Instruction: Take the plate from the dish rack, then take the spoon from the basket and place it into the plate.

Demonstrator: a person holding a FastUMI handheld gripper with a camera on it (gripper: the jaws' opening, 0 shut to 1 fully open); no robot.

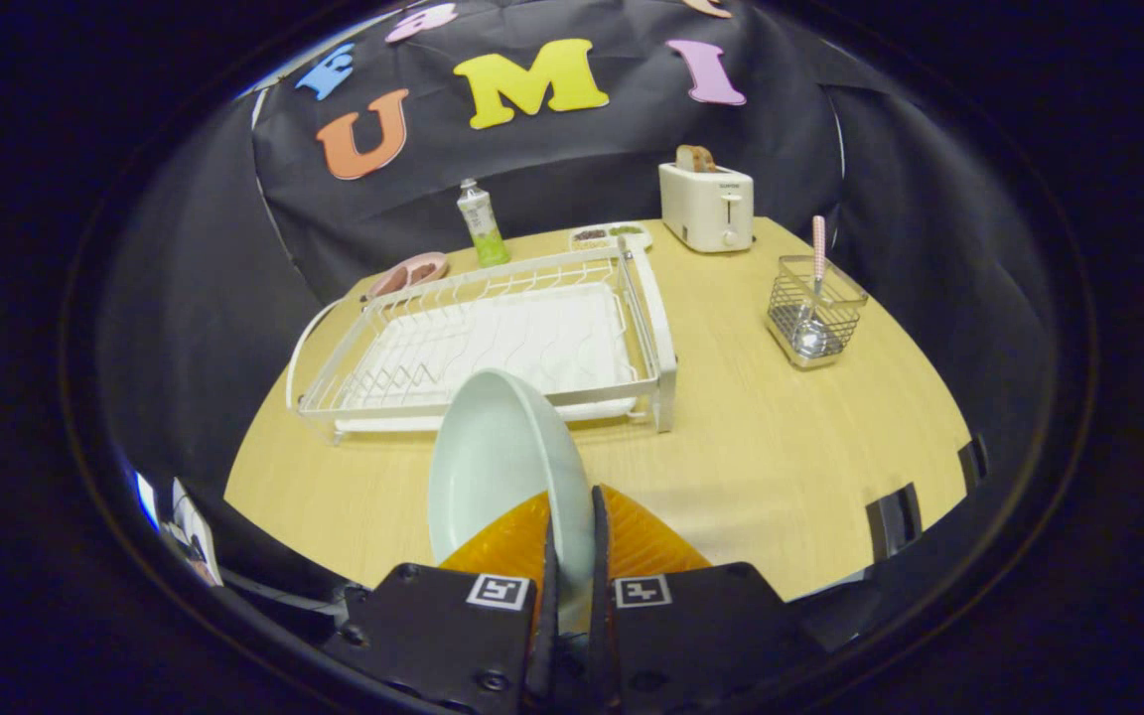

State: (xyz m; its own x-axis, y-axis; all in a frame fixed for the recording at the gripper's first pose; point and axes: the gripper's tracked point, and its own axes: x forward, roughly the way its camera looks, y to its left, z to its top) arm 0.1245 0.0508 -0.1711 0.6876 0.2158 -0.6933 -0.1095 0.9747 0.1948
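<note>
My gripper (pixel 572 531) is shut on the rim of a pale green plate (pixel 498 462), which stands on edge between the fingers, held above the wooden table just in front of the dish rack. The white wire dish rack (pixel 493 343) lies beyond the plate with no dishes in it. Off to the right of the rack stands a small wire basket (pixel 815 310) holding a spoon (pixel 814 298) with a pink striped handle, bowl end down.
A white toaster (pixel 707 204) with toast stands at the table's back, a green bottle (pixel 480 223) behind the rack, a pink dish (pixel 411 273) at the rack's back left, and a small divided tray (pixel 612 235) by the toaster. Bare wooden table (pixel 781 447) lies between rack and basket.
</note>
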